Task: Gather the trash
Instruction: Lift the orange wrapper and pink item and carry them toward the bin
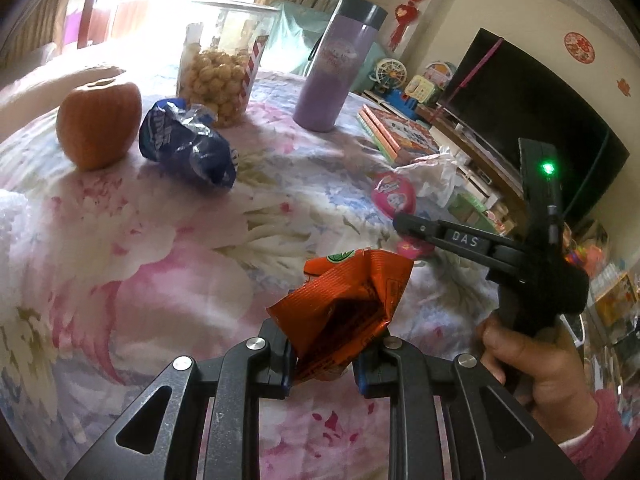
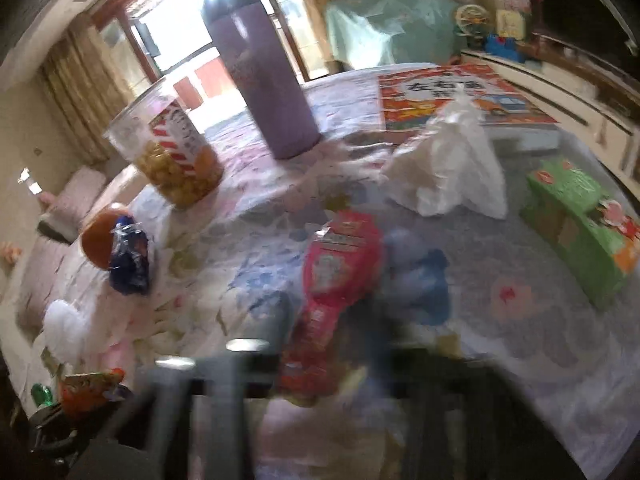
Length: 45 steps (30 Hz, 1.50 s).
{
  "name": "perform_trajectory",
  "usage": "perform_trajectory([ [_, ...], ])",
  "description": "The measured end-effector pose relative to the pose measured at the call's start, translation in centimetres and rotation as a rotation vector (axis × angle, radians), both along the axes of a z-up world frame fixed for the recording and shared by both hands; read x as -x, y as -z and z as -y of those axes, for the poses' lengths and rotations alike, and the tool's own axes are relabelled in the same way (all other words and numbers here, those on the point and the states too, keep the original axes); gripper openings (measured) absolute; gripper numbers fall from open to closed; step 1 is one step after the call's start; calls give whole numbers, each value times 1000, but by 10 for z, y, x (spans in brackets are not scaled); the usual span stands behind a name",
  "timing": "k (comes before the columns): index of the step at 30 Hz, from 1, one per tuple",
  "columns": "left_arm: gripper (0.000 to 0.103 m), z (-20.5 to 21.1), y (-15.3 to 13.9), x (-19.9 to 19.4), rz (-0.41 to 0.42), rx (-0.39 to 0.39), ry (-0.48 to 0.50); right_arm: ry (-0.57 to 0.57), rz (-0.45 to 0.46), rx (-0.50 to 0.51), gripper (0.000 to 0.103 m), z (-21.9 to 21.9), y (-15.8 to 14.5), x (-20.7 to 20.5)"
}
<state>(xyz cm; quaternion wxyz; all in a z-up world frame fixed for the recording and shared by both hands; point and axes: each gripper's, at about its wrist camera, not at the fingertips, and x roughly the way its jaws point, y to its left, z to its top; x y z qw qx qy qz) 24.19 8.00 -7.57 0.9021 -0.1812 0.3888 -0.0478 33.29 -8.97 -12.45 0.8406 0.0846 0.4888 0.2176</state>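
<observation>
A crumpled orange snack wrapper [image 1: 348, 292] is pinched between the fingers of my left gripper [image 1: 326, 340], lifted over the floral tablecloth [image 1: 160, 260]. It also shows in the right wrist view's lower left corner, the orange wrapper [image 2: 88, 392]. A hand holds my right gripper [image 1: 400, 224] at the right, jaws together across a pink wrapper [image 1: 394, 196]. The right wrist view is blurred; there the pink wrapper [image 2: 332, 280] runs between the fingers of the right gripper [image 2: 332, 320]. A crumpled blue wrapper [image 1: 188, 148] lies at the far left beside an orange fruit [image 1: 98, 124].
A clear tub of puffed snacks [image 1: 224, 68] and a purple flask [image 1: 332, 72] stand at the back. A white plastic bag [image 2: 448, 168], picture books [image 1: 396, 132] and a green box [image 2: 576, 224] sit at the right. White tissue [image 2: 64, 328] lies at the left edge.
</observation>
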Motion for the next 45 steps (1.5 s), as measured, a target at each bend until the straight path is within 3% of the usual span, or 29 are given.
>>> perform_trajectory([
  [13, 20, 45, -13, 1, 21, 7, 92, 12, 70, -127, 4, 68, -41, 69],
  [28, 20, 142, -26, 1, 24, 6, 294, 171, 112, -160, 4, 180, -70, 137],
  [45, 20, 239, -30, -10, 25, -26, 439, 343, 155, -150, 4, 279, -85, 172],
])
